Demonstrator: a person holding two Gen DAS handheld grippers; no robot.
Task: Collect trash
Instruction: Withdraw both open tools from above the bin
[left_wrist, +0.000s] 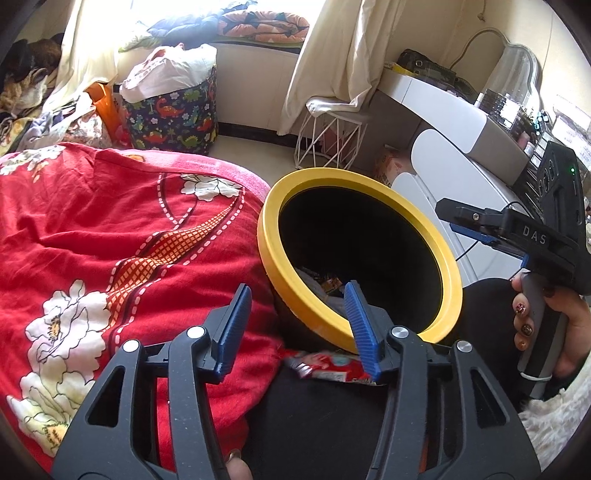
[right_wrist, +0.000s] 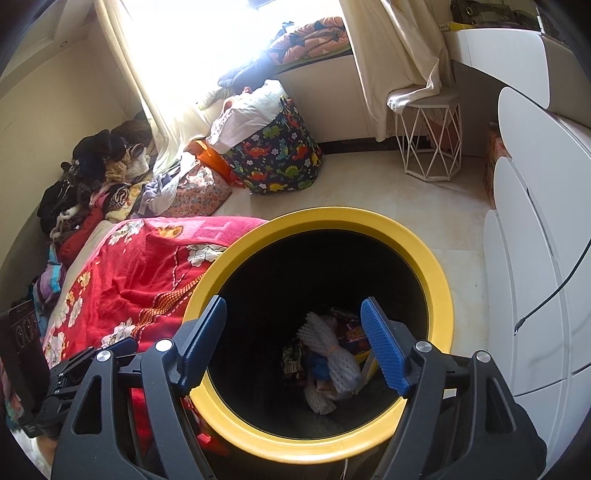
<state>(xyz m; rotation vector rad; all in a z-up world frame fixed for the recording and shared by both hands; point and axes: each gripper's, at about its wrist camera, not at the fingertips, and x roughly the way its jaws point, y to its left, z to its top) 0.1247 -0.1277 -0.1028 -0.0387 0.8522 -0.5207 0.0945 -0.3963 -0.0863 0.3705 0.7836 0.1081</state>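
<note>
Left wrist view, bin: one black trash bin with a yellow rim (left_wrist: 448, 258) fills the centre, tilted against the red floral blanket (left_wrist: 110, 229) at the left.
Left wrist view, only here: one red snack wrapper (left_wrist: 325, 365) lies outside the bin, just below its rim at lower centre, on a dark surface; a hand (left_wrist: 546, 325) at the right edge grips the handle of the right gripper (left_wrist: 476, 227).
Left wrist view, left gripper (left_wrist: 295, 325): two blue fingers (left_wrist: 364, 332) stand apart with nothing pressed between them; the wrapper lies just beyond the inner end of the right-hand finger, and contact cannot be told.
Left wrist view, right gripper: seen side-on at the right, so its spread cannot be told from here.
Right wrist view, bin: the same bin (right_wrist: 441, 295) seen from above, filling the lower centre.
Right wrist view, only here: the bin's bottom, holding white foam netting (right_wrist: 332, 365) among several coloured wrappers too jumbled to count.
Right wrist view, right gripper (right_wrist: 293, 332): two blue fingers (right_wrist: 384, 354) spread wide above the bin mouth, holding nothing.
Both views: one dinosaur-print basket (right_wrist: 280, 158), one white wire stool (right_wrist: 430, 140).
</note>
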